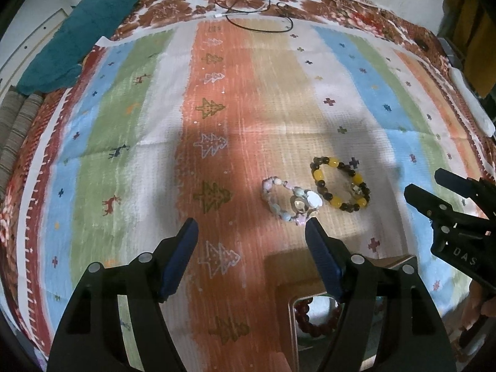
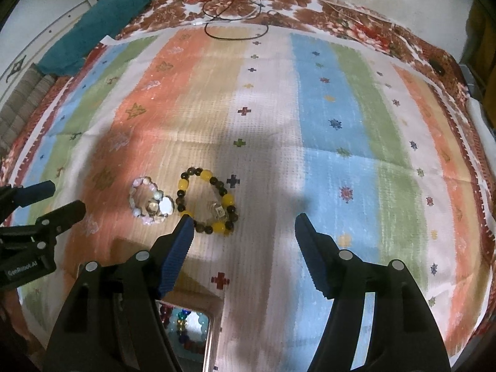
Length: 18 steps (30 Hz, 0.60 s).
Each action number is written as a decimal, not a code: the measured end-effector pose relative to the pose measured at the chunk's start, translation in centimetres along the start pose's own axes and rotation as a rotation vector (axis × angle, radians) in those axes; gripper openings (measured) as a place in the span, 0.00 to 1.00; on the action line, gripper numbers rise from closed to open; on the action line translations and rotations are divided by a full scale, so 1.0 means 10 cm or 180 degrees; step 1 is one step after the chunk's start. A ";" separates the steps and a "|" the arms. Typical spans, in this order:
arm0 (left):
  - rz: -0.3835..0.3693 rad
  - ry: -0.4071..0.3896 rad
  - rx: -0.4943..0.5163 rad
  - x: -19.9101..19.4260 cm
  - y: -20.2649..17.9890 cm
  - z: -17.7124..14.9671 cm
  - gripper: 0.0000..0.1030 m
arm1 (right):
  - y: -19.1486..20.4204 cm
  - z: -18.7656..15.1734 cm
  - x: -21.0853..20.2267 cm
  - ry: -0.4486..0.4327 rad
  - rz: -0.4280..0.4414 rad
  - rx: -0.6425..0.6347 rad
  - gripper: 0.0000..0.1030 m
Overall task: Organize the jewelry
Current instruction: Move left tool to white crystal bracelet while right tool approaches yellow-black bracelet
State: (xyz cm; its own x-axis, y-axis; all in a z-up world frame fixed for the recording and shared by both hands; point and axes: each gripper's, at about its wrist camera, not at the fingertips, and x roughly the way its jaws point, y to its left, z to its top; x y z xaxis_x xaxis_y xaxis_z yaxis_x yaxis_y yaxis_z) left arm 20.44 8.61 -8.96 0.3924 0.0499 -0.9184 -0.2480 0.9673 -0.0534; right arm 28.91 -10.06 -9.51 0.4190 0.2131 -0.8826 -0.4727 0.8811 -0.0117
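I have 2 bracelets lying flat on the striped blanket (image 1: 130, 117) that covers the bed, just beside each other and close to touching: a pale bracelet (image 1: 290, 200) of pastel stones and a yellow-and-brown bracelet (image 1: 341, 184). In the left wrist view the pale one sits just past the tip of the right-hand finger of my left tool (image 1: 252, 226), so it lies ahead and off to the right of the gap, not between the fingers. In the right wrist view the yellow-and-brown bracelet (image 2: 206, 201) sits at the tip of the left-hand finger of my right tool (image 2: 243, 221), ahead and to the left of the gap, with the pale bracelet (image 2: 152, 201) further left still. Both tools stand apart and grip nothing. I judge each tool is nearer its own bracelet: left to pale, right to yellow-and-brown. Neither ring has a real long axis, since both lie as loose loops, so I expect the approach to turn on sliding sideways until 1 side of the loop falls between the fingers. At the lower edge of both views is the box (image 1: 293, 313) with beads already inside, so the carry looks short and back toward me. The 2 tools are close to each other, which I would watch.
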 end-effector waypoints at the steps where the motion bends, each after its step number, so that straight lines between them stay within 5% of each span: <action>1: 0.0013 0.0011 0.0008 0.02 0.00 0.01 0.69 | 0.00 0.01 0.02 0.0006 0.0001 0.0004 0.66; 18: 0.0013 0.0175 0.0093 0.34 -0.02 0.17 0.67 | 0.03 0.15 0.40 0.0227 0.0007 0.0001 0.66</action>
State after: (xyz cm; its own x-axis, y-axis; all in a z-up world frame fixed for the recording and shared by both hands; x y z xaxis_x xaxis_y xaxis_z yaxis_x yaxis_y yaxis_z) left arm 23.38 8.97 -11.43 0.3420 0.0410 -0.9388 -0.2232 0.9740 -0.0388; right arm 31.61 -8.35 -12.35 0.3615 0.1845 -0.9139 -0.4735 0.8808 -0.0095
